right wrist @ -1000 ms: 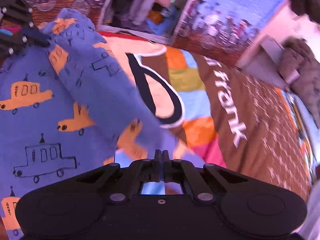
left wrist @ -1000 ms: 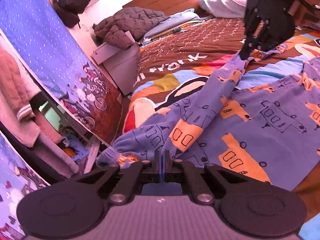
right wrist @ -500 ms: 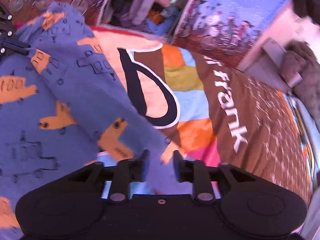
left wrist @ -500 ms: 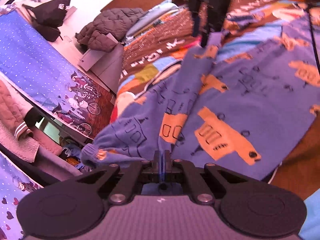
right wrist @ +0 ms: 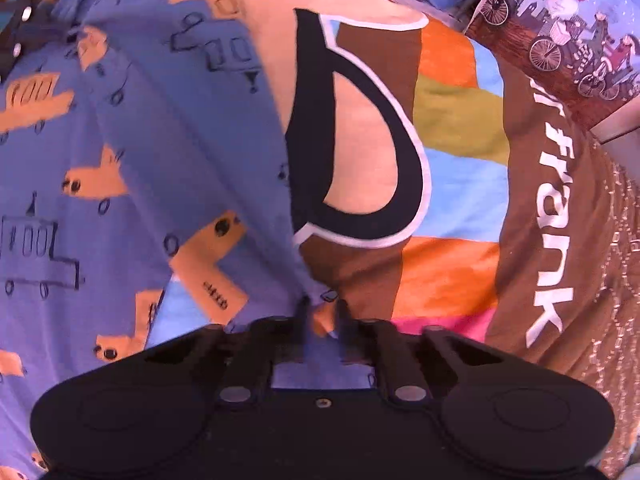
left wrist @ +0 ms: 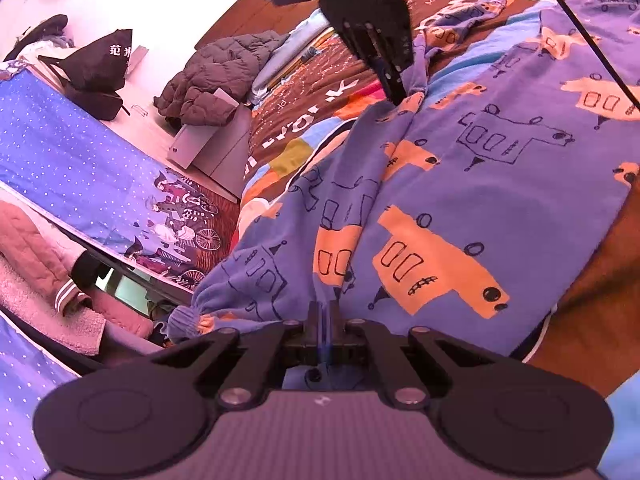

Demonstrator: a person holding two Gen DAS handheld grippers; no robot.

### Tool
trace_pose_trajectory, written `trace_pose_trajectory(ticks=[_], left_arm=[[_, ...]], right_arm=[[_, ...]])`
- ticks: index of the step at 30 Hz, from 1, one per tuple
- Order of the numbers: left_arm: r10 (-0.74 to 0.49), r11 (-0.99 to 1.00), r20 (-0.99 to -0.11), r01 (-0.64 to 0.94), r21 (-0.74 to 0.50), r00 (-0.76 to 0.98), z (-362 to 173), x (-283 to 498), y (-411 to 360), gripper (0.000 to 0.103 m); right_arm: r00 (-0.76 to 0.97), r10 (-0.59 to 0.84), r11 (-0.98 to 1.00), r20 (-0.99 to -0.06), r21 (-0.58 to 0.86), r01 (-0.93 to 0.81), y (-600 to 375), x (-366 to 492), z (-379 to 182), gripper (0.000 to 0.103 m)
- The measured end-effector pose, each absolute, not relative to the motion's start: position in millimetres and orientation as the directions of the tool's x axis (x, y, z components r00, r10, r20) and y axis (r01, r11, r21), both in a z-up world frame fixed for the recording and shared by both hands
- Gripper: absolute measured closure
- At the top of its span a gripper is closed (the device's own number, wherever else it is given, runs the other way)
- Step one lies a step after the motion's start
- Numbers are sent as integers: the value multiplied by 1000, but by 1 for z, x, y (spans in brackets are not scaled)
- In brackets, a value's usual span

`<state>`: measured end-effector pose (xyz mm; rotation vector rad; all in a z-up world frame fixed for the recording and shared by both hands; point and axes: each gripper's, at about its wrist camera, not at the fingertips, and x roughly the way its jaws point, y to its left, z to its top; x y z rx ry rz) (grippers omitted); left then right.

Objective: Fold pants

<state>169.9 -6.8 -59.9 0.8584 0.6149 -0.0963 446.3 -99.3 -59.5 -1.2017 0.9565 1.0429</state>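
A bed takes up most of both views, covered by a patchwork bedspread [right wrist: 452,128] in brown, orange, green and pale blue with white lettering. Spread over that bedspread lie the blue pants [left wrist: 480,184], printed with orange and outlined vehicles; one leg runs along the bedspread's edge, its ribbed cuff hanging just past it. Beyond the bedspread, a grey quilted jacket [left wrist: 216,76] is heaped on a pale cabinet. The left gripper [left wrist: 325,312] is clenched on a fold of the pants near the cuff. The right gripper [right wrist: 322,312] has just been closing, and its jaws now pinch pants cloth between them, farther up the leg.
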Motion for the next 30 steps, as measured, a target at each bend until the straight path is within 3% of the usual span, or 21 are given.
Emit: trace_pose_trajectory(ticks=[10,16,21,30], left_arm=[[114,759,-532,272,592,839,-29,171,13,103],[124,733,-481,247,634,868,-8,160,25,103],[119,642,-474,297,707,872,-17,133,28,103],[148,563,-482,327,759,864,-51,123,16,103]], right_arm=[[518,211,233,-829,-472,-850,-146,356,-31,103],[679,224,361,-699,-587,-724,-174,258,0,103],[719,253,515,-647,-539,-667,-185,175,7,103],[721,206,732,-661,-385,-562,-181,119,-60,103]])
